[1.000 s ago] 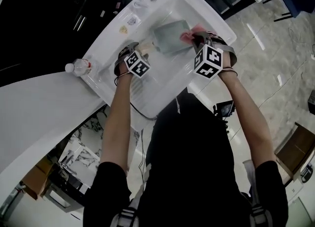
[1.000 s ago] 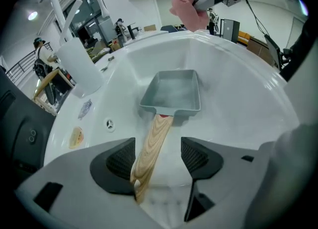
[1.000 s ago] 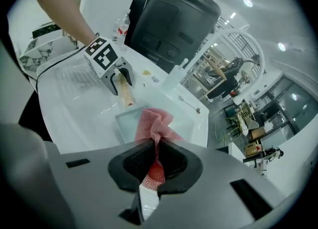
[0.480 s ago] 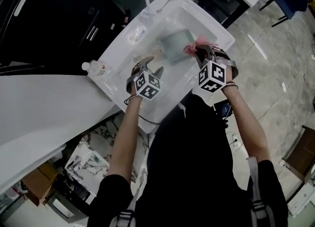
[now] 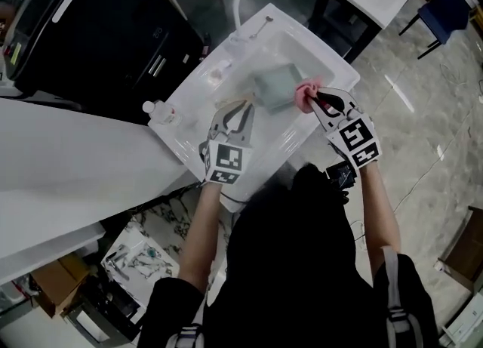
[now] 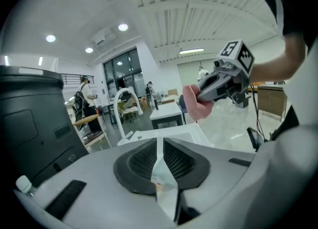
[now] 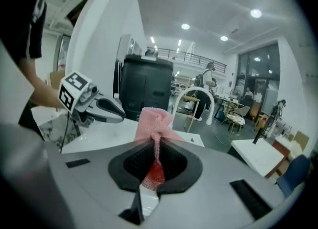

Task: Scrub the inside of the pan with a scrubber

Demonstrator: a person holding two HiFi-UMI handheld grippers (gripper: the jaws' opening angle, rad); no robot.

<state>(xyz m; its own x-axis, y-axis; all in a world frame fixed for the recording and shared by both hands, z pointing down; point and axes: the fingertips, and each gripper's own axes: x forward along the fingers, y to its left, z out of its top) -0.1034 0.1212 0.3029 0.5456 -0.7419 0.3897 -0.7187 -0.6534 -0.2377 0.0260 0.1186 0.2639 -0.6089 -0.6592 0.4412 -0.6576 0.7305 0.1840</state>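
Head view: what has changed there over the last second? asks the first.

Both grippers have come up out of the sink (image 5: 189, 101), the second answers. The left gripper (image 5: 240, 111) was low in the basin beside the pan (image 5: 273, 86) with its fingers spread wide. It now hangs over the near part of the sink, and its fingers have just been closing. The right gripper (image 5: 318, 100) has lifted the pink scrubber (image 5: 306, 93) off the inside of the pan to just beside its right edge. The white faucet (image 5: 238, 7) now shows whole.

Any writing to read?

Only black-and-white square markers on the left cube (image 5: 226, 161) and the right cube (image 5: 358, 143). A small mark on the black cabinet (image 5: 113, 29) left of the sink is too small to read.

And the fingers?

In the left gripper view the fingers (image 6: 139, 161) stand almost together, with a thin slit between the pads and nothing in it. In the right gripper view the fingers (image 7: 179, 166) are clamped on the scrubber, its mesh bunched between the pads and fanning out past the tips.

Where is the pan?

Flat in the basin, towards the faucet end, with neither gripper on it. A capped bottle (image 5: 155, 110) stands at the sink's left corner, where the sink meets the white bench (image 5: 60, 165).
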